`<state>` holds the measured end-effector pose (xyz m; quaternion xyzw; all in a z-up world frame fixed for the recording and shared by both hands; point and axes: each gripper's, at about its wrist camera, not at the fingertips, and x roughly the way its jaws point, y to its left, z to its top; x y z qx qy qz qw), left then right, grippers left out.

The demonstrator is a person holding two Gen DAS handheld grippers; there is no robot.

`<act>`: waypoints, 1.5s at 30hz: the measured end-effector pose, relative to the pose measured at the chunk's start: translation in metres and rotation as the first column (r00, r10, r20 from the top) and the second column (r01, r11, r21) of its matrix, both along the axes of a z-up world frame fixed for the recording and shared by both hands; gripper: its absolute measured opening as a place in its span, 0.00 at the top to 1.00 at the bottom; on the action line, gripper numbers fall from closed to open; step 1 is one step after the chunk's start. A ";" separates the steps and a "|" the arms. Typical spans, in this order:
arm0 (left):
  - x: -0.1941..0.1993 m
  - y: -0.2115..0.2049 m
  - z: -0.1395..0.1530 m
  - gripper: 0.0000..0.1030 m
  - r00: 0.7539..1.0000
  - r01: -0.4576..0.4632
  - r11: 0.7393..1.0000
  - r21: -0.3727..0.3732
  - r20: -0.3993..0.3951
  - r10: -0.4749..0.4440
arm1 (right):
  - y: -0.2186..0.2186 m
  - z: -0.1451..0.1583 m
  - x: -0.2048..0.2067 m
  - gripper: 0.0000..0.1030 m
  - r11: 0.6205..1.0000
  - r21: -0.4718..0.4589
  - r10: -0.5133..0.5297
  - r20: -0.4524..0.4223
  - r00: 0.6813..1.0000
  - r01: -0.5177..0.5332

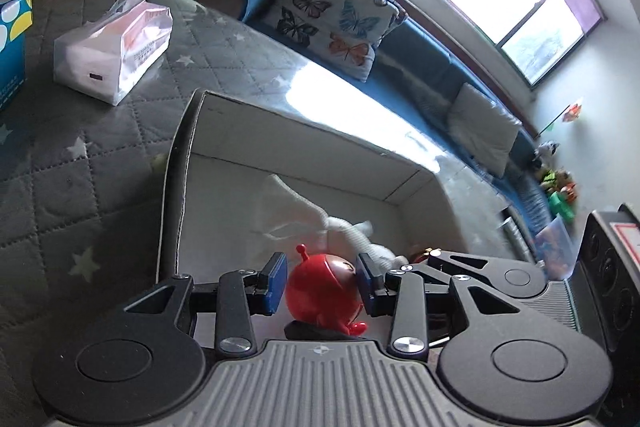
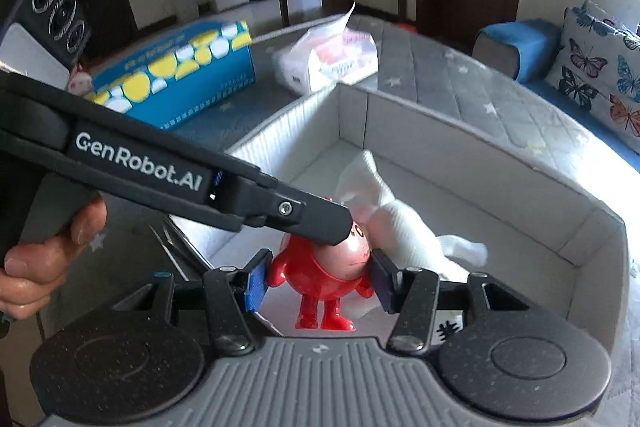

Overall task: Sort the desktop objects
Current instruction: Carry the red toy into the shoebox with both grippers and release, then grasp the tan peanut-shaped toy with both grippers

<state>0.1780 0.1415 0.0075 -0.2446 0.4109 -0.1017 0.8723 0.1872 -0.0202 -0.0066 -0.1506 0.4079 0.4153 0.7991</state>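
The head of the red toy figure is partly covered by the left gripper, so the face is not fully seen. The blue tissue box is cut by the picture's left edge, and the toys on the sofa are blurred beyond telling

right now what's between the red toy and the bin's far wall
A white soft thing lies between the red toy and the far wall of the bin; both wrist views show it.
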 end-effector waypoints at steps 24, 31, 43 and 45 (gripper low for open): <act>-0.077 -0.075 0.042 0.63 0.975 0.175 0.984 0.014 0.138 -0.176 | -0.113 0.051 -0.086 0.35 0.992 0.041 -0.125 0.145 0.981 0.120; -0.101 -0.144 0.017 0.63 0.934 0.349 0.937 -0.026 0.090 -0.345 | -0.180 0.032 -0.139 0.27 0.971 -0.035 -0.227 0.167 0.959 0.236; -0.101 -0.202 -0.018 0.63 0.893 0.449 0.893 -0.042 -0.005 -0.450 | -0.225 -0.015 -0.162 0.24 0.938 -0.061 -0.334 0.096 0.938 0.341; -0.100 -0.203 -0.021 0.63 0.894 0.448 0.893 -0.046 -0.015 -0.449 | -0.225 -0.018 -0.161 0.24 0.939 -0.057 -0.332 0.092 0.939 0.338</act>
